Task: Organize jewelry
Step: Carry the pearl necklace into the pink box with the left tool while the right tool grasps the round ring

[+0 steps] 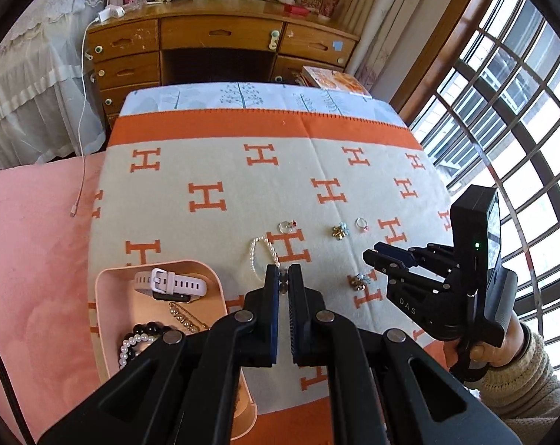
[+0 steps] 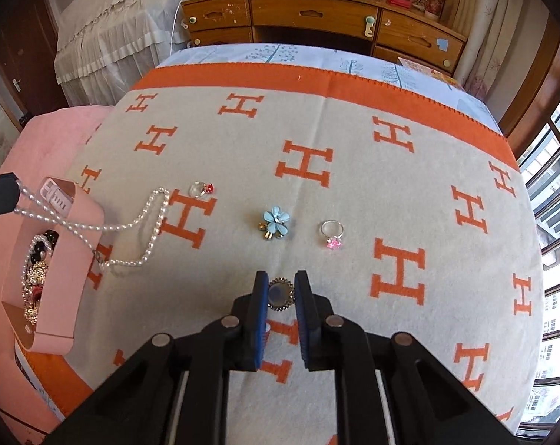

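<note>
Left claw (image 1: 284, 278) pinches the pearl necklace (image 2: 146, 230), lifting it toward the pink tray (image 1: 105, 296); right claw (image 2: 281, 293) squeezes a round brooch (image 2: 280, 294). Tray holds watch, bracelets; two rings, flower brooch remain on the blanket (image 2: 354, 193).

Both wrist cams look steeply down, close, sharing blanket (image 1: 213, 155) w/ jewelry.
</note>
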The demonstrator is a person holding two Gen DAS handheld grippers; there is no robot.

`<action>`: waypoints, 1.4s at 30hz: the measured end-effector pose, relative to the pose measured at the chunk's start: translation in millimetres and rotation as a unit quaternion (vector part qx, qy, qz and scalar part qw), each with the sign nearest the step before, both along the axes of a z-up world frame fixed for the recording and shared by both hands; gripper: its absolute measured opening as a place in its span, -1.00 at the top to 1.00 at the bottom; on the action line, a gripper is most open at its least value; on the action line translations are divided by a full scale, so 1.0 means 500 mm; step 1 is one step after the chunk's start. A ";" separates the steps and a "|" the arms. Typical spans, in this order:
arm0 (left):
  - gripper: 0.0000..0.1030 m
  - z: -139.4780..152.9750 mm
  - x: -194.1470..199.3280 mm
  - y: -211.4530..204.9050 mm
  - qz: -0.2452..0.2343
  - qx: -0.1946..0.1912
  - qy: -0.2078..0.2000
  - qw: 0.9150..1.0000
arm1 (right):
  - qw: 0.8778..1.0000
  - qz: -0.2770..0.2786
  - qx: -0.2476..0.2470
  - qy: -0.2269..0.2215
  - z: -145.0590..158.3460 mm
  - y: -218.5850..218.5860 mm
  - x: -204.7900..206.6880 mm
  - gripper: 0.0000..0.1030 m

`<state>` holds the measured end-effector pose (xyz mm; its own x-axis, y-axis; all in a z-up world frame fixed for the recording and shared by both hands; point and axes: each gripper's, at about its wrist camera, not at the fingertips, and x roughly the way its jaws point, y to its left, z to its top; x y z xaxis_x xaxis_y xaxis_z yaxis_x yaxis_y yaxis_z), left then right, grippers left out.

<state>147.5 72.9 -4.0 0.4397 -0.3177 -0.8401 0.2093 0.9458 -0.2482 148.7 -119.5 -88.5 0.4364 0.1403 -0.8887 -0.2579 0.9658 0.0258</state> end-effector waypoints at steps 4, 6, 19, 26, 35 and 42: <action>0.95 0.072 -0.035 0.033 0.021 -0.019 -0.040 0.999 | 0.999 0.016 0.017 -0.027 0.056 0.023 -0.028 0.73; 0.95 0.112 -0.055 0.051 0.031 -0.028 -0.063 0.997 | 0.998 0.027 0.026 -0.042 0.086 0.039 -0.045 0.73; 0.95 0.206 -0.134 0.161 0.094 -0.043 -0.125 0.987 | 0.985 0.103 0.108 -0.086 0.208 0.174 -0.115 0.73; 0.95 0.128 -0.104 0.206 0.130 -0.035 -0.097 0.986 | 0.982 0.131 0.127 -0.056 0.185 0.253 -0.108 0.73; 0.95 0.016 -0.056 0.235 0.150 -0.010 -0.065 0.987 | 0.981 0.148 0.123 -0.006 0.118 0.324 -0.079 0.73; 0.73 -0.048 -0.047 0.216 0.128 0.020 -0.044 0.991 | 0.981 0.145 0.120 0.046 0.062 0.348 -0.053 0.71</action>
<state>123.9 181.1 -27.9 0.5735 -0.1526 -0.8048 -0.0198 0.9796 -0.1999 122.1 54.2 -57.7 0.2670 0.4567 -0.8486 -0.5065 0.8156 0.2796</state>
